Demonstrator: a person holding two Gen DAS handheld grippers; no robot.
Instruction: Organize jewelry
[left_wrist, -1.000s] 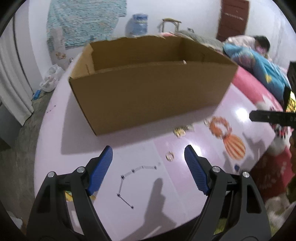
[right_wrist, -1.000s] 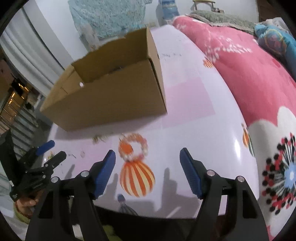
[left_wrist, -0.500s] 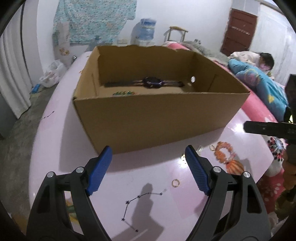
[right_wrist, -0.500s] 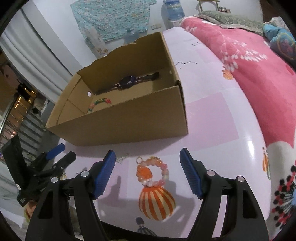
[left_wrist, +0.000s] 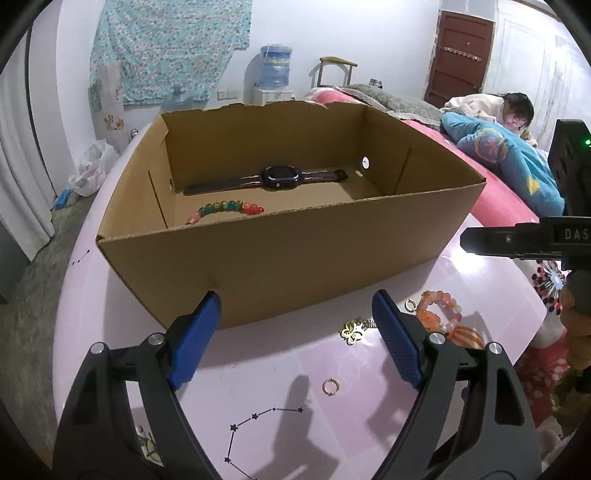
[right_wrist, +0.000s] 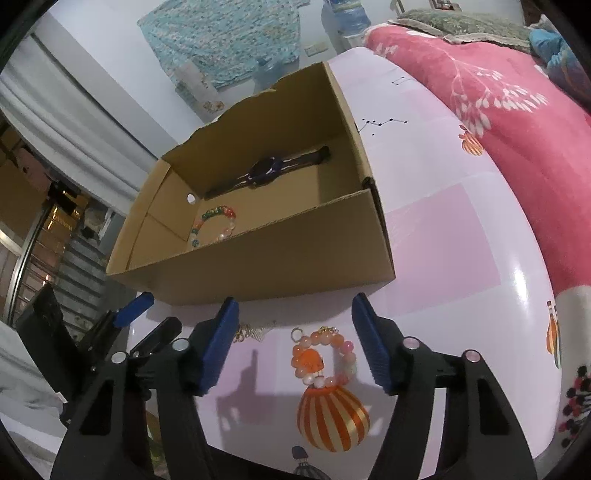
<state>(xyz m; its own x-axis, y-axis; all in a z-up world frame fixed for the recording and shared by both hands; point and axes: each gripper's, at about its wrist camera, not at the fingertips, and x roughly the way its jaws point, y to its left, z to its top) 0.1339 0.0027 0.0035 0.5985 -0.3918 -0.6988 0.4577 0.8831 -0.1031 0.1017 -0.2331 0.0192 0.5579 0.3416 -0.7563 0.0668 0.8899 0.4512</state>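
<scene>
Mid-task, right gripper (right_wrist: 295, 326) hung wide apart and empty; the orange bead bracelet (right_wrist: 325, 356) lay just ahead between its fingers, cardboard box (right_wrist: 258, 266) beyond. Left gripper (left_wrist: 295, 319) likewise gaped, empty. Next probably: descend, pinch bracelet.

From my left gripper (left_wrist: 295, 332), the cardboard box (left_wrist: 280, 254) near wall hid the lower part of the multicoloured bead bracelet (left_wrist: 225, 210) inside. My right blue pad (left_wrist: 397, 343) covered part of the gold charm (left_wrist: 354, 330) beside it. The right gripper (left_wrist: 517, 240) was cut off by the frame edge; its jaws unseen there. From the right gripper's own camera, its left pad (right_wrist: 218, 343) hid part of the gold piece (right_wrist: 255, 332). The small ring (left_wrist: 330, 386) was too tiny to make out detail.
</scene>
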